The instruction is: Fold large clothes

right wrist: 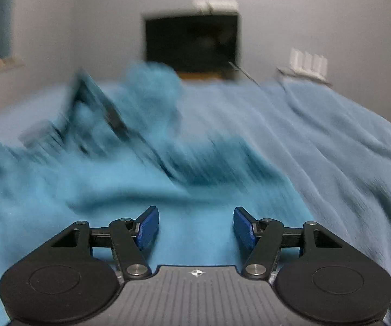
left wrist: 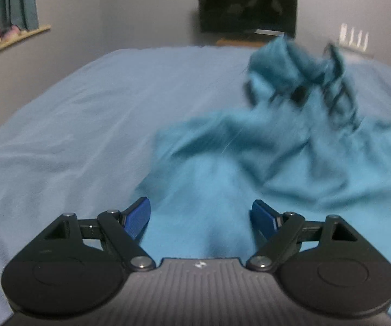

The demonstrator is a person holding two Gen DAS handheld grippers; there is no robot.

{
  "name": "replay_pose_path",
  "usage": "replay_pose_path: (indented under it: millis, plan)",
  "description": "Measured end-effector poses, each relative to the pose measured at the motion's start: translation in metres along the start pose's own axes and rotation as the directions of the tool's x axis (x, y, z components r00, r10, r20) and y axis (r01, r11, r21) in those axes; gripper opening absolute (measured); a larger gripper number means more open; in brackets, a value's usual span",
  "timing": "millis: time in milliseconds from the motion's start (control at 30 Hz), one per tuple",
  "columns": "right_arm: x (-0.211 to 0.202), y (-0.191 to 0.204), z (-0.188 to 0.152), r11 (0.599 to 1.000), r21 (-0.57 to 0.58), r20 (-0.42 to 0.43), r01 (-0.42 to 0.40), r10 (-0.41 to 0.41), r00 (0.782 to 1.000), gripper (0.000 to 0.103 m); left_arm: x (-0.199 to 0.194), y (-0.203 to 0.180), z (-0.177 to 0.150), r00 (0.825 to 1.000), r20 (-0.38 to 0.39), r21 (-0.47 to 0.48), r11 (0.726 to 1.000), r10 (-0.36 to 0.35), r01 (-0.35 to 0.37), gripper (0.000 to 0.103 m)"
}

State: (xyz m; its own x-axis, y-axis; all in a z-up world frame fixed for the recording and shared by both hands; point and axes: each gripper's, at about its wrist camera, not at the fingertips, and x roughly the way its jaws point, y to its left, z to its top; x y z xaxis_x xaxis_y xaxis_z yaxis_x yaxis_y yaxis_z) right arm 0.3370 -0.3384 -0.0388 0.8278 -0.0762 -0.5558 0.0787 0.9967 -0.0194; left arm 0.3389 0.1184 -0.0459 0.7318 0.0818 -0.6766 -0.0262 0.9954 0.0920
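A large teal garment [left wrist: 263,168] with a dark printed pattern lies crumpled on the bed, blurred by motion. It also shows in the right wrist view [right wrist: 113,184]. My left gripper [left wrist: 200,217] is open just above the garment's near edge, nothing between its blue pads. My right gripper [right wrist: 195,228] is open too, over the garment's near part, holding nothing.
The bed is covered by a light blue sheet [left wrist: 86,114], with folds on its right side [right wrist: 344,149]. A dark screen [left wrist: 247,5] stands on a wooden stand against the grey wall beyond. A curtain [left wrist: 13,0] and a shelf with clothes are at far left.
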Motion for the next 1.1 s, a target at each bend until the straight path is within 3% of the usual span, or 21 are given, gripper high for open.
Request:
replay_pose_path:
  millis: [67, 167, 367, 533, 667, 767, 833, 967, 1033, 1100]
  plan:
    - [0.009, -0.008, -0.01, 0.998, 0.037, -0.028, 0.055, -0.054, 0.998, 0.062, -0.008, 0.013, -0.015, 1.0, -0.012, -0.051, 0.999, -0.019, 0.018, 0.086]
    - [-0.004, -0.019, -0.013, 0.991, 0.116, -0.009, 0.069, -0.069, 0.998, 0.064, -0.036, 0.034, -0.036, 0.998, -0.003, -0.178, 0.982, -0.067, 0.065, 0.086]
    - [-0.065, -0.031, -0.022, 0.966, 0.256, 0.083, -0.033, 0.012, 0.996, 0.077, -0.104, 0.037, -0.071, 0.997, 0.035, -0.261, 0.962, -0.076, 0.082, 0.088]
    - [-0.145, -0.051, -0.057, 0.937, 0.326, 0.144, -0.122, 0.078, 0.987, 0.082, -0.135, 0.022, -0.103, 0.983, 0.025, -0.334, 0.926, -0.179, 0.177, 0.088]
    - [-0.181, -0.062, -0.097, 0.903, 0.397, 0.095, -0.162, 0.135, 0.986, 0.085, -0.147, 0.011, -0.123, 0.978, 0.027, -0.321, 0.925, -0.208, 0.206, 0.088]
    - [-0.187, -0.07, -0.125, 0.843, 0.504, 0.037, -0.19, 0.198, 0.979, 0.085, -0.144, 0.013, -0.141, 0.97, 0.044, -0.336, 0.911, -0.239, 0.24, 0.088]
    - [-0.185, -0.075, -0.138, 0.799, 0.565, 0.013, -0.206, 0.241, 0.97, 0.085, -0.136, 0.022, -0.152, 0.961, 0.051, -0.376, 0.886, -0.272, 0.27, 0.088]
    - [-0.17, -0.079, -0.151, 0.729, 0.637, 0.028, -0.252, 0.305, 0.952, 0.089, -0.112, 0.044, -0.164, 0.927, 0.073, -0.518, 0.781, -0.367, 0.35, 0.088]
    - [-0.161, -0.082, -0.156, 0.704, 0.663, 0.027, -0.256, 0.319, 0.947, 0.09, -0.104, 0.052, -0.165, 0.916, 0.097, -0.564, 0.737, -0.389, 0.373, 0.088]
    - [-0.15, -0.085, -0.159, 0.665, 0.7, 0.029, -0.26, 0.338, 0.941, 0.092, -0.096, 0.055, -0.166, 0.909, 0.11, -0.589, 0.71, -0.403, 0.386, 0.088]
